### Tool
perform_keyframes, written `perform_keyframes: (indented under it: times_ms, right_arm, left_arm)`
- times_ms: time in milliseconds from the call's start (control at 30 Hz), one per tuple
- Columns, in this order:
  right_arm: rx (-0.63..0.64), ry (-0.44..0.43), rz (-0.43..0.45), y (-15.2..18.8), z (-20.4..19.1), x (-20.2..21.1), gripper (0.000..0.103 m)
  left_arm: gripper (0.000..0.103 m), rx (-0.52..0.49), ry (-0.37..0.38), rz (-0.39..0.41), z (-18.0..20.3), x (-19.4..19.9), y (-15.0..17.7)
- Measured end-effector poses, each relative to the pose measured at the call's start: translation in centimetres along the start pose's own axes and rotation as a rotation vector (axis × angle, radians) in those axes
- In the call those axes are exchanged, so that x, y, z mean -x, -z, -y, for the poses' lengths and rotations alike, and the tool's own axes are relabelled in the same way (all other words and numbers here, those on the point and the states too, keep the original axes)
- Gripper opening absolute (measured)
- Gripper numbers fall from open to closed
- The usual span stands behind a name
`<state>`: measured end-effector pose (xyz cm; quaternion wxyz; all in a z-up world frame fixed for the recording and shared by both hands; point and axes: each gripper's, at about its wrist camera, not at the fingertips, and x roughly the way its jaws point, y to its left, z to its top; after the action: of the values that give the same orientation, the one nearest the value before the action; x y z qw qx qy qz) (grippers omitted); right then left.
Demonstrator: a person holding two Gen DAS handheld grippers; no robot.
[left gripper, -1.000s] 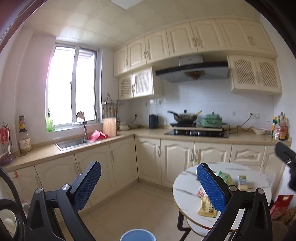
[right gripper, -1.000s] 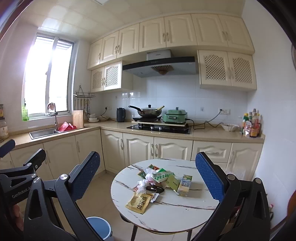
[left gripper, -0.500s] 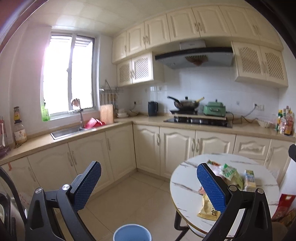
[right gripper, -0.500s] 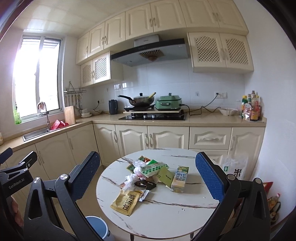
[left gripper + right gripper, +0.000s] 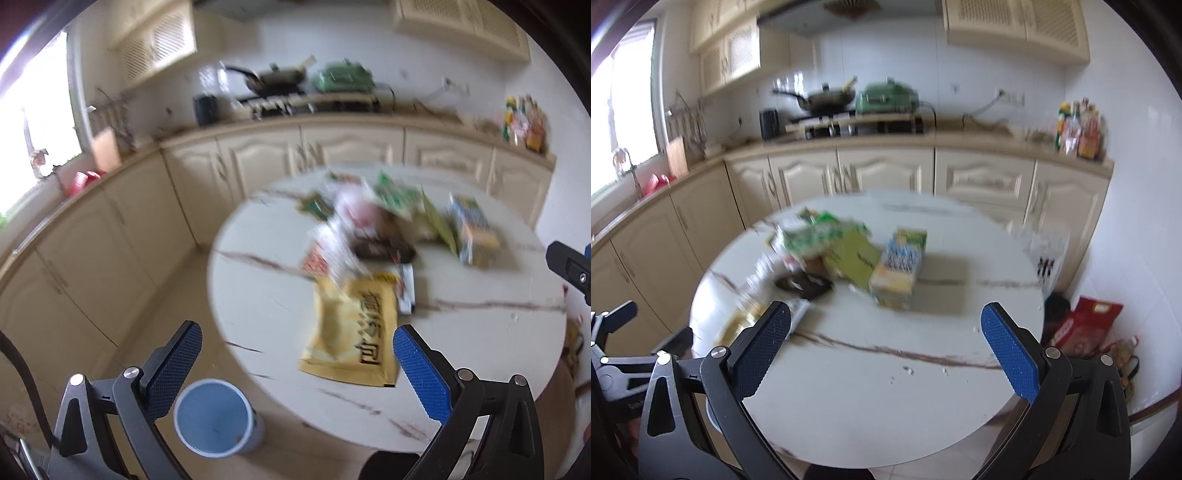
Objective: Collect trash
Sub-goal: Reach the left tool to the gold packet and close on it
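Nothing is getting collected yet: the whole litter is lying in a heap on the round counter — a yellow packet nearest the edge, a carton standing to the right, green wrappers behind. The blue bin is sitting on the floor just beside the counter, looking empty. Both the left tool and the right tool are hanging spread wide, gripping nothing, above the near rim

Cream cabinets run along the far wall under a beige counter, white tiles above. Bright daylight pours in through the left window. Pale tiled floor below, round marble-look table up close.
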<state>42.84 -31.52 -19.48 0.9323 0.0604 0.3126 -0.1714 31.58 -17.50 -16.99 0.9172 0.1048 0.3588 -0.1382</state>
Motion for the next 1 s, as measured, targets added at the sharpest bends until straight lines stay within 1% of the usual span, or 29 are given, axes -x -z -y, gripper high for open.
perform_keyframes:
  times_ms: [133, 233, 333, 367, 400, 433, 467, 600, 633, 667, 733, 767, 800, 833, 900, 1000]
  right_arm:
    - [0.002, -0.007, -0.069, 1.3, 0.6, -3.0, 0.103]
    - [0.008, -0.014, -0.103, 1.9, 0.7, -4.3, 0.103]
    - [0.009, -0.024, -0.123, 2.2, 0.6, -5.3, 0.103]
    - [0.009, -0.027, -0.128, 2.2, 0.5, -5.6, 0.103]
    - [0.009, -0.030, -0.133, 2.2, 0.3, -5.8, 0.103]
    - [0.010, -0.033, -0.135, 2.2, 0.2, -5.9, 0.103]
    - [0.012, -0.037, -0.137, 2.2, 0.0, -6.1, 0.103]
    - [0.026, -0.047, -0.145, 2.1, -0.9, -6.5, 0.103]
    - [0.029, -0.050, -0.146, 2.1, -1.2, -6.6, 0.103]
    - [0.031, -0.053, -0.148, 2.1, -1.5, -6.7, 0.103]
    - [0.041, -0.059, -0.151, 2.1, -2.2, -6.9, 0.103]
    - [0.046, -0.063, -0.151, 2.1, -2.5, -7.0, 0.103]
    - [0.051, -0.065, -0.156, 2.1, -3.0, -7.1, 0.103]
    - [0.056, -0.071, -0.159, 2.1, -3.5, -7.3, 0.103]
    - [0.064, -0.084, -0.165, 2.2, -4.3, -7.5, 0.103]
    - [0.078, -0.103, -0.177, 2.4, -5.5, -8.0, 0.103]
  left_arm:
    - [0.102, -0.010, 0.043, -0.071, 0.0, -4.8, -1.1]
    - [0.102, -0.012, 0.072, -0.092, -0.2, -6.2, -1.7]
    - [0.100, -0.018, 0.084, -0.107, -0.7, -8.3, -2.5]
    - [0.092, -0.007, 0.110, -0.100, -1.0, -8.9, -2.8]
    - [0.086, 0.006, 0.148, -0.101, -1.2, -9.2, -3.0]
    - [0.079, 0.009, 0.169, -0.090, -1.7, -9.4, -3.4]
    - [0.067, -0.003, 0.171, -0.084, -2.0, -9.5, -3.5]
    - [0.063, -0.015, 0.210, -0.061, -3.5, -9.7, -3.3]
    - [0.058, -0.012, 0.221, -0.055, -3.9, -9.7, -3.3]
    - [0.047, 0.004, 0.232, -0.041, -4.7, -9.3, -3.0]
    - [0.041, 0.041, 0.285, -0.044, -5.9, -9.1, -2.7]
    - [0.027, 0.055, 0.301, -0.044, -6.8, -9.1, -2.6]
    - [0.017, 0.064, 0.290, -0.031, -7.4, -8.9, -2.5]
    - [0.012, 0.073, 0.304, -0.031, -8.3, -8.9, -2.4]
    - [0.010, 0.077, 0.329, -0.036, -9.7, -9.2, -2.2]
    - [0.010, 0.083, 0.343, -0.036, -10.5, -8.8, -1.7]
